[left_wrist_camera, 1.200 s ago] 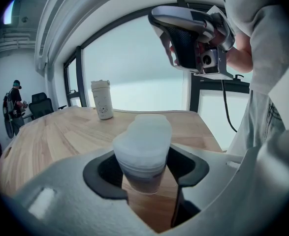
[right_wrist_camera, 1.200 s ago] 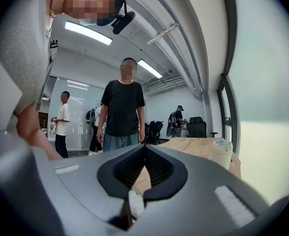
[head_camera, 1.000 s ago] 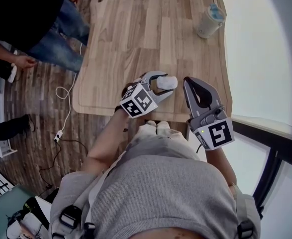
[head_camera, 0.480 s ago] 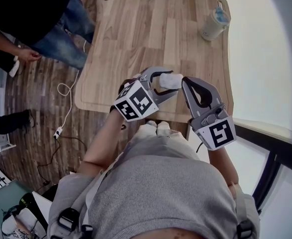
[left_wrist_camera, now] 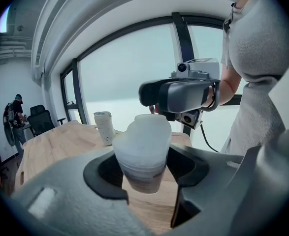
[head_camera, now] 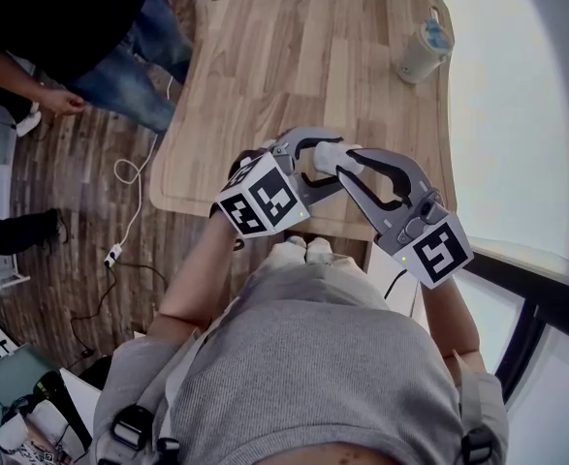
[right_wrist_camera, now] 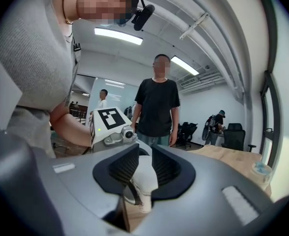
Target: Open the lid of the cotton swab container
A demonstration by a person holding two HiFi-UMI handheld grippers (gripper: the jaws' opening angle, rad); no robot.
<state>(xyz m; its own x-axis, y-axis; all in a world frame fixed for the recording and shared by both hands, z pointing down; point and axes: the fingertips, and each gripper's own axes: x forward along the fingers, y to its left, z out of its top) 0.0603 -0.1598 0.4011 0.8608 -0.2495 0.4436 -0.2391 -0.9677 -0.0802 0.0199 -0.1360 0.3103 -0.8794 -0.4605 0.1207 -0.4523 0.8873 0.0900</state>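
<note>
The cotton swab container (head_camera: 333,153) is a small translucent white tub with a domed lid, held up off the wooden table (head_camera: 265,66). My left gripper (head_camera: 321,168) is shut on its body; in the left gripper view the container (left_wrist_camera: 143,149) sits clamped between the dark pads. My right gripper (head_camera: 346,167) points at the lid end, its jaws opening. In the right gripper view the container (right_wrist_camera: 144,178) shows in the gap between the ribbed pads (right_wrist_camera: 124,166), without a clear press. The right gripper (left_wrist_camera: 156,93) hangs just above the lid.
A white cup with a blue top (head_camera: 422,50) stands at the table's far right corner, also visible as the cup (left_wrist_camera: 104,127). A person in a black shirt (right_wrist_camera: 156,107) stands beside the table's left side. A white cable (head_camera: 124,211) lies on the floor.
My left gripper has lifted the container off the table and turned it toward the right gripper. The right gripper has swung in to the lid end and its jaws have parted.
</note>
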